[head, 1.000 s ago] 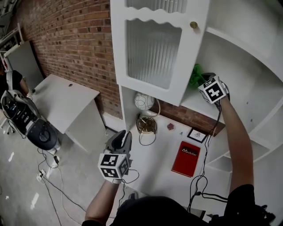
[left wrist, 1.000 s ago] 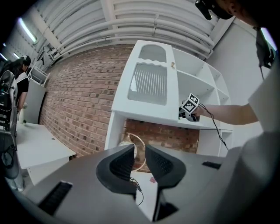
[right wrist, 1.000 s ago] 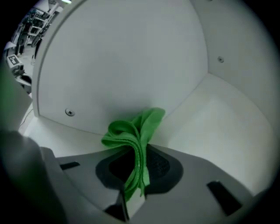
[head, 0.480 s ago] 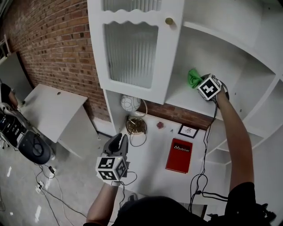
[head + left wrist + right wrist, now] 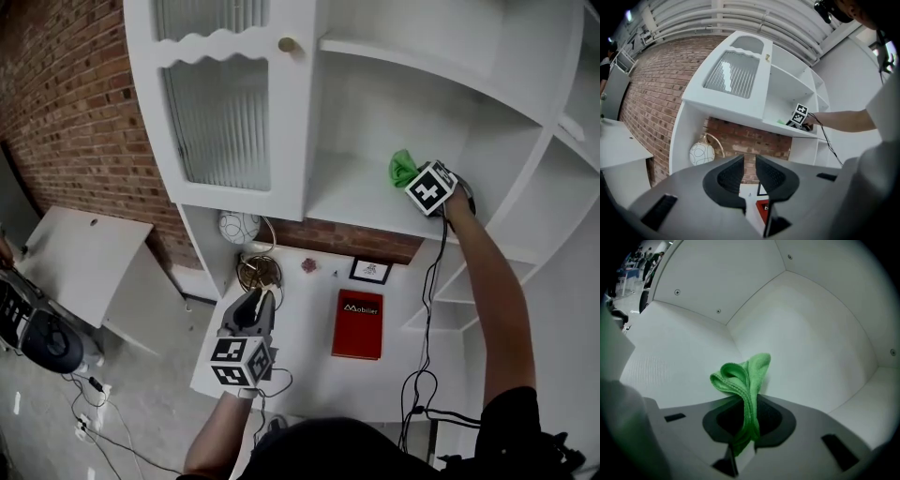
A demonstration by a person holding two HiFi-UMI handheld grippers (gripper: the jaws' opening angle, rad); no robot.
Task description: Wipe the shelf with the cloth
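Observation:
A green cloth (image 5: 745, 380) is pinched between the jaws of my right gripper (image 5: 747, 420) and stands up crumpled above them. In the head view that right gripper (image 5: 412, 180) is inside the white cupboard, with the cloth (image 5: 401, 167) on the shelf (image 5: 352, 192) near its back wall. The shelf board (image 5: 679, 366) looks bare and white around the cloth. My left gripper (image 5: 255, 302) hangs low over the desk, jaws together with nothing between them. From the left gripper (image 5: 750, 176) view, the shelf (image 5: 780, 127) and the right hand's marker cube (image 5: 800, 115) show far off.
An open cupboard door with ribbed glass (image 5: 225, 112) and a brass knob (image 5: 287, 44) stands left of the shelf. Below, the white desk (image 5: 309, 366) carries a red book (image 5: 358, 323), a small framed picture (image 5: 371, 271) and a round white lamp (image 5: 237, 227). A brick wall (image 5: 75, 103) is behind.
The right gripper with the cloth has slid right along the shelf, away from the door. The head view has shifted so the cupboard sits further left. The left gripper stays low.

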